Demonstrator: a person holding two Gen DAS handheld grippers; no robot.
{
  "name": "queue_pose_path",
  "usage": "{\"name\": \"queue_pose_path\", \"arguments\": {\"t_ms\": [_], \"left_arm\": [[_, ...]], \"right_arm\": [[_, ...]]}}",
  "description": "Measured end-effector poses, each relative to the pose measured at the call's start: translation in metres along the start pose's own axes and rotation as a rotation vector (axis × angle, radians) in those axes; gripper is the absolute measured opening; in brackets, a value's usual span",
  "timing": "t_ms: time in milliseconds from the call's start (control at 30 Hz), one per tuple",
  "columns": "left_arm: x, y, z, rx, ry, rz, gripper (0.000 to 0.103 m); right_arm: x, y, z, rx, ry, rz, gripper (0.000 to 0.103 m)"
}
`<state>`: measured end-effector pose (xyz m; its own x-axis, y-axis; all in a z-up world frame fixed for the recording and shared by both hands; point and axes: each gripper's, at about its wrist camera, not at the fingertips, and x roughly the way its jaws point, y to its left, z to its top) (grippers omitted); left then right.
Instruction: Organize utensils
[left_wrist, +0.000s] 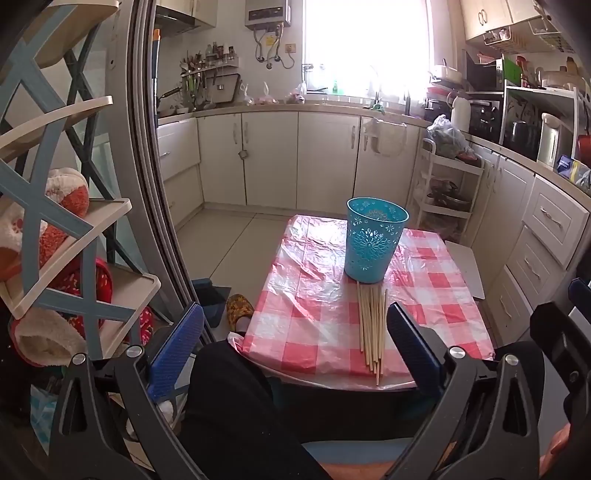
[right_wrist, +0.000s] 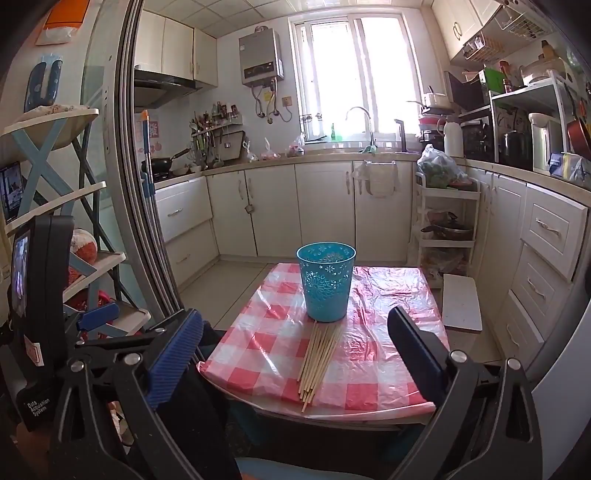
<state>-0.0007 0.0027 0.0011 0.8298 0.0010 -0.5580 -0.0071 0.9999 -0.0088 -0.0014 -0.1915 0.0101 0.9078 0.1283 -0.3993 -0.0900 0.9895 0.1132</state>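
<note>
Nearest the viewer, the left gripper (left_wrist: 295, 341) stands with its blue-padded jaws spread wide and nothing between them; it hangs short of the near edge of a small table (left_wrist: 295, 321), above a person's dark-trousered knee (left_wrist: 229, 387). The right gripper (right_wrist: 295, 343) is likewise wide open and empty, also short of that near edge.

The table wears a red-and-white checked plastic cloth. On it, a bundle of pale wooden chopsticks (left_wrist: 371, 328) lies flat — the tips nearest the viewer reach almost to the table's near edge, and the far ends touch or nearly touch the base of a cup. That cup, a turquoise plastic utensil holder (left_wrist: 373, 242) with cut-out flower patterns, stands upright toward the middle of the table.

Left of the table, a yellow patterned slipper (left_wrist: 239, 308) rests on the floor. Beyond the table — cream kitchen cabinets (right_wrist: 295, 210) and a bright window (right_wrist: 354, 74).
</note>
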Motion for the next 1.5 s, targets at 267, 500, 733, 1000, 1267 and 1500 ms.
{"name": "queue_pose_path", "arguments": {"t_ms": [267, 500, 733, 1000, 1267, 1500], "left_arm": [[0.0004, -0.0016, 0.0010, -0.003, 0.007, 0.000, 0.095], [0.0004, -0.0021, 0.0007, -0.005, 0.007, 0.001, 0.095], [0.0008, -0.0025, 0.0011, -0.005, 0.008, 0.000, 0.095], [0.0016, -0.0026, 0.0018, -0.006, 0.008, 0.000, 0.095], [0.0025, -0.0028, 0.0024, -0.006, 0.008, 0.000, 0.095], [0.0018, -0.0014, 0.0011, 0.007, 0.005, 0.004, 0.095]], "right_arm": [[-0.0009, -0.0010, -0.0006, 0.002, 0.002, 0.001, 0.096], [0.0050, 0.0022, -0.0040, 0.002, 0.000, -0.001, 0.096], [0.0014, -0.0001, -0.0007, 0.005, 0.002, 0.001, 0.096], [0.0021, 0.0011, -0.0021, 0.006, 0.001, 0.001, 0.096], [0.0014, 0.0001, -0.0015, 0.007, 0.002, 0.002, 0.096], [0.0015, -0.0005, -0.0002, 0.006, 0.004, 0.002, 0.096]]}}
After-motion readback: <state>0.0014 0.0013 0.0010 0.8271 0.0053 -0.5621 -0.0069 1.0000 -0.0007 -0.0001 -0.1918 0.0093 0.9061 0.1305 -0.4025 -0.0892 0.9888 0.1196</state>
